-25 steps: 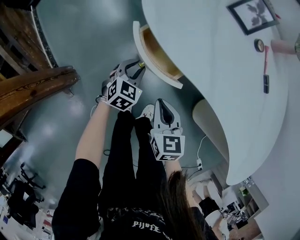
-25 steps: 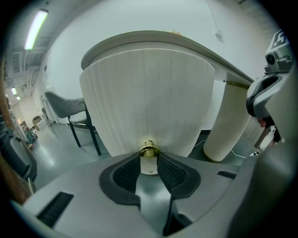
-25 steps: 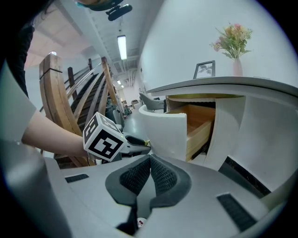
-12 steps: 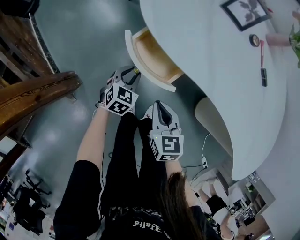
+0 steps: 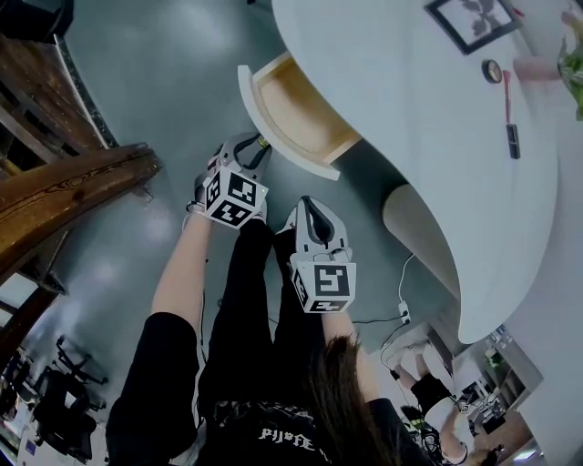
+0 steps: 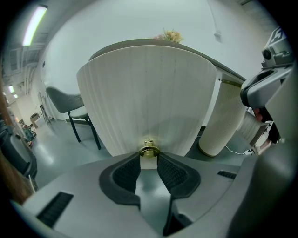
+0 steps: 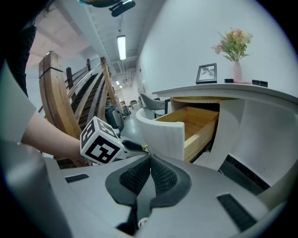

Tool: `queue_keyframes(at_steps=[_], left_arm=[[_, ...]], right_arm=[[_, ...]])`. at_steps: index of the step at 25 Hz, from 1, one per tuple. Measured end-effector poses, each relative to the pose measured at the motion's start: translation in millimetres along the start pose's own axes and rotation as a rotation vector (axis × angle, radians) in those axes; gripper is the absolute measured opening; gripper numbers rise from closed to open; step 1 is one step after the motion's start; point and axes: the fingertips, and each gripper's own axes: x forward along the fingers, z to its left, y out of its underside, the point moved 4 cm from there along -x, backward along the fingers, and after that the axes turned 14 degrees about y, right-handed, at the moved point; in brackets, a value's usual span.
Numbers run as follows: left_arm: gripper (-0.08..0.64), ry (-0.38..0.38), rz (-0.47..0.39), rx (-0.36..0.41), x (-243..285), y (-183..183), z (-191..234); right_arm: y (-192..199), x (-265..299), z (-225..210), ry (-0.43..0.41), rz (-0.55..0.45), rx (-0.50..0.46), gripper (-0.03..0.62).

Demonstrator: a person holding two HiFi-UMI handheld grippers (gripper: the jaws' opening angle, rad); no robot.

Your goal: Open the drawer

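Observation:
A white curved-front drawer [image 5: 273, 114] stands pulled out of the white round table [image 5: 428, 136], its wooden inside [image 5: 301, 105] showing. My left gripper [image 5: 260, 146] is shut on the drawer's small brass knob [image 6: 149, 149], which sits pinched between the dark pads [image 6: 172, 172]. The ribbed drawer front [image 6: 149, 93] fills the left gripper view. My right gripper [image 5: 314, 211] hangs lower, beside the person's legs, apart from the drawer. Its jaws [image 7: 150, 160] are shut with nothing between them. In the right gripper view the open drawer [image 7: 195, 123] lies ahead, with the left gripper's marker cube [image 7: 100, 142] beside it.
A wooden stair railing [image 5: 73, 182] runs along the left. The table's thick white leg [image 5: 414, 227] stands right of the drawer. A picture frame [image 5: 469, 20] and a pink vase [image 5: 537, 68] rest on the tabletop. A grey chair [image 6: 70, 102] stands beyond; a cable [image 5: 404, 314] lies on the floor.
The drawer has slid further out of the table, showing more of its wooden inside. My left gripper has come back toward the person with the knob. The right gripper has barely moved.

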Motion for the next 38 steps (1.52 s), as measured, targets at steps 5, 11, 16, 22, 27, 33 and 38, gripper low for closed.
queue_keyframes(at_steps=[5,11,16,22,27,33,38], left_arm=[[0.126,-0.001,0.012,0.009,-3.0,1.7,-0.9],[0.124,-0.005,0.029,0.022,-9.3,5.1,-2.0],[0.123,0.001,0.04,0.017,-16.2,13.2,-3.7],[0.099,-0.003,0.061,0.022,-24.7,20.7,-6.9],[0.038,-0.023,0.049,0.024,-32.7,25.2,-11.8],[0.187,0.023,-0.004,-0.066,-35.4,19.6,-14.6],[0.182,0.032,-0.01,-0.011,-38.8,4.1,-11.0]], right_arm=[[-1.3,-3.4,2.4,0.005,0.0,-0.006,0.026],[0.4,-7.3,4.0,0.01,0.013,0.002,0.026],[3.9,-10.7,5.6,0.014,0.024,0.011,0.026],[11.6,-14.5,11.1,0.003,0.051,0.009,0.026],[11.4,-20.3,15.3,0.004,0.056,0.006,0.026],[10.5,-20.9,21.6,-0.008,0.058,0.006,0.026],[11.7,-23.0,27.9,-0.025,0.073,-0.008,0.026]])
